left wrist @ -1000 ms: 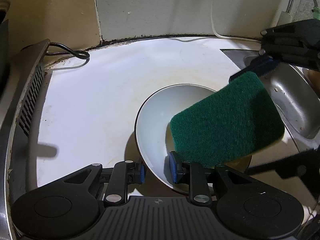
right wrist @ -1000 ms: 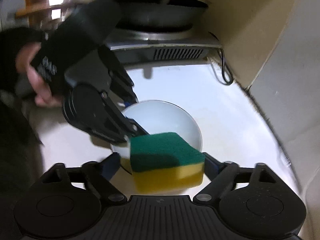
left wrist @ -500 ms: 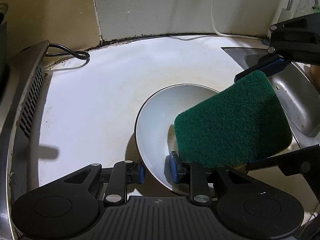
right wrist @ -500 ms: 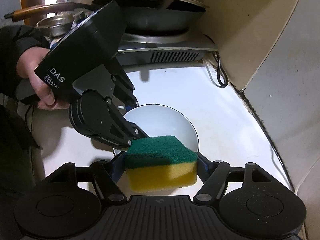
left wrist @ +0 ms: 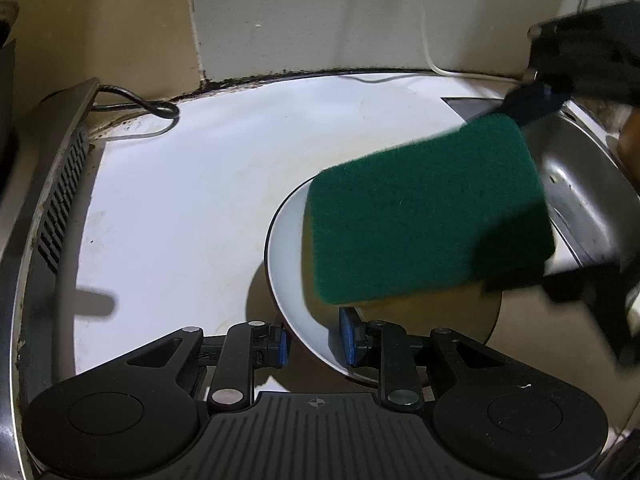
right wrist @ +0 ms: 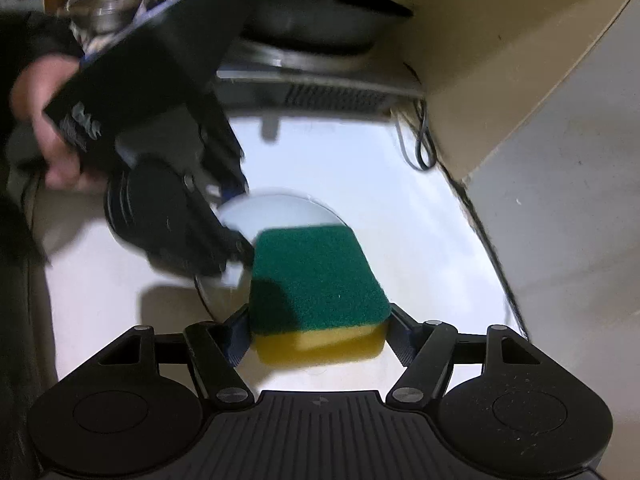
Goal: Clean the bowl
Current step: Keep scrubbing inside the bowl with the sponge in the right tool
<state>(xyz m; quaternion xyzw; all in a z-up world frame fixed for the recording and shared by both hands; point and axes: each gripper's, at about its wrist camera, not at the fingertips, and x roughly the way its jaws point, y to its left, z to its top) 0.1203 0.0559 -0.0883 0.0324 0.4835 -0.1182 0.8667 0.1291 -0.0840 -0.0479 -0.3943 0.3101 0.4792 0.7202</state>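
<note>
A white bowl (left wrist: 290, 264) stands tilted on the white counter (left wrist: 180, 200). My left gripper (left wrist: 314, 340) is shut on its near rim, one blue pad outside and one inside. A sponge (left wrist: 428, 212), green scrub side over yellow foam, covers most of the bowl's inside. My right gripper (left wrist: 500, 200) grips it from the right. In the right wrist view the sponge (right wrist: 316, 276) sits between that gripper's (right wrist: 318, 332) pads, and the jaws are closing tighter on it. The bowl (right wrist: 280, 212) shows just beyond. A hand (right wrist: 36, 120) holds the blurred left gripper (right wrist: 236, 228).
A steel sink (left wrist: 580, 184) lies to the right of the bowl. A stove (left wrist: 52, 208) with a vent grille borders the counter's left, with a black cable (left wrist: 148, 108) behind it. A dark wok (right wrist: 312, 20) sits on the stove. Walls close off the back.
The sponge has slid leftward and deeper across the bowl, now covering more of its inside. The right gripper has rolled and squeezed slightly. The left gripper and the bowl have stayed put.
</note>
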